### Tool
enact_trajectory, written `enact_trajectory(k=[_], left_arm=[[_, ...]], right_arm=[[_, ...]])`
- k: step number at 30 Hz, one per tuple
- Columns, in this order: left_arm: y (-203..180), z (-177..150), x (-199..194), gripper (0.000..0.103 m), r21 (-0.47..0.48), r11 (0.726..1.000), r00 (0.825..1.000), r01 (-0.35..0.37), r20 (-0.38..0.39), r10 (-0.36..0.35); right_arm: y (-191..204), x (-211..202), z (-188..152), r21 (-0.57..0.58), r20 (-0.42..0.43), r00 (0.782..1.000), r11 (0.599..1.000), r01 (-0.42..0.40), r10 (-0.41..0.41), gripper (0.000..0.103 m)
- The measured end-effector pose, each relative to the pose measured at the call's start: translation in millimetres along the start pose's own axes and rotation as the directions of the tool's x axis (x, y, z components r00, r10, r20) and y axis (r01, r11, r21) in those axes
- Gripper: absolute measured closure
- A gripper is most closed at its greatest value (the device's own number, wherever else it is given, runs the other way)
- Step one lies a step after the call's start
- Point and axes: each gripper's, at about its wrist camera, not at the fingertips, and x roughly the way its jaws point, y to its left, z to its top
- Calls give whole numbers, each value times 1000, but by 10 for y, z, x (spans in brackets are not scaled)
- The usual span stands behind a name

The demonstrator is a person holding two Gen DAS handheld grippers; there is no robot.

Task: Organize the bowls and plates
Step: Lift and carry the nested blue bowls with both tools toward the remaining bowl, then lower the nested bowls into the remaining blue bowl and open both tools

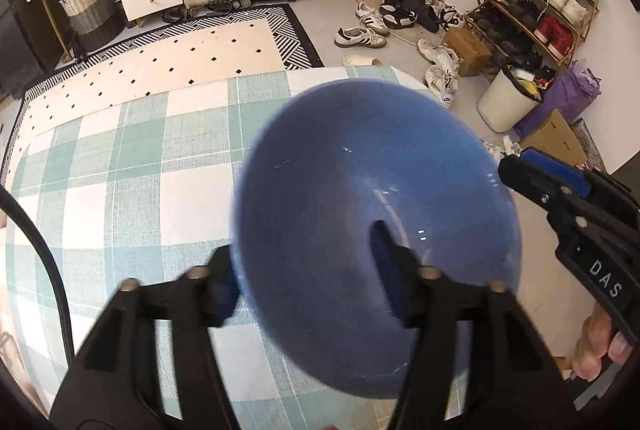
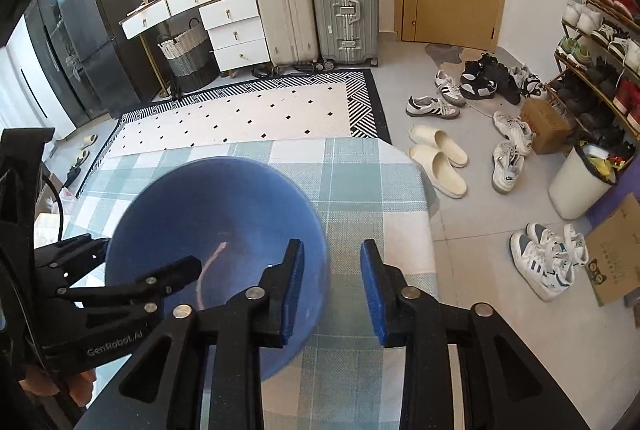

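Blue bowl (image 1: 376, 230) sits tilted on my checked tabletop (image 1: 120, 166), blurred. My left gripper (image 1: 304, 282) pitches steeply down, jaws apart straddling its rim at 6 o'clock. My right gripper (image 2: 332, 286), also pitched down, has its jaws apart across the bowl's 3 o'clock rim, not pressing it.

Bright daylight in both views, blue bowl (image 1: 360, 198) smeared and blurry in the left view, small white glints on its inside, soft shadows on the checked cloth (image 2: 352, 190), straight lines bent round, black dark corners at the edges
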Motion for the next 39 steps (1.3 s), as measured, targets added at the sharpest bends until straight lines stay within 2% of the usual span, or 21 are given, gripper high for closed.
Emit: enact_trajectory(k=[3, 5, 7, 10, 12, 14, 16, 18, 20, 23, 26, 29, 39], left_arm=[[-23, -12, -49, 36, 7, 1000, 1000, -11, 6, 11], [-47, -26, -142, 26, 18, 998, 997, -60, 46, 59], [-63, -32, -245, 26, 26, 997, 995, -71, 74, 69], [-24, -11, -357, 26, 12, 998, 996, -56, 69, 55], [-1, -14, -416, 26, 11, 998, 995, -66, 77, 65], [38, -10, -469, 25, 3, 998, 995, -65, 78, 65], [59, -20, -523, 25, -2, 998, 994, -63, 84, 63], [88, -29, -573, 23, -5, 998, 994, -65, 88, 65], [103, -41, -621, 23, -4, 998, 994, -67, 90, 67], [121, -60, -663, 21, -7, 998, 994, -66, 90, 66], [129, -68, -685, 16, -6, 998, 994, -62, 90, 62], [159, -79, -727, 2, -10, 999, 994, -52, 99, 53], [256, -162, -819, 2, -24, 999, 993, -46, 112, 49]], right_arm=[[-3, -43, -35, 8, -6, 1000, 1000, -3, 3, 72], [-21, -47, -49, 11, -10, 1000, 1000, -3, 4, 71], [-23, -63, -61, 20, -14, 1000, 1000, -15, 15, 71], [-13, -103, -68, 26, -12, 1000, 999, -25, 25, 71], [36, -139, -64, 25, -9, 999, 999, -35, 36, 67], [54, -174, -57, 31, 0, 998, 998, -59, 59, 53], [59, -213, -49, 39, 6, 996, 995, -87, 87, 51], [80, -244, -45, 42, 10, 995, 994, -100, 100, 45], [101, -273, -49, 43, 17, 994, 993, -110, 110, 29], [137, -306, -60, 36, 21, 992, 991, -127, 126, 15], [151, -329, -74, 38, 18, 989, 988, -149, 148, 6], [165, -358, -79, 39, 22, 988, 987, -154, 153, 4], [121, -437, -154, 51, 29, 987, 985, -162, 161, 1]])
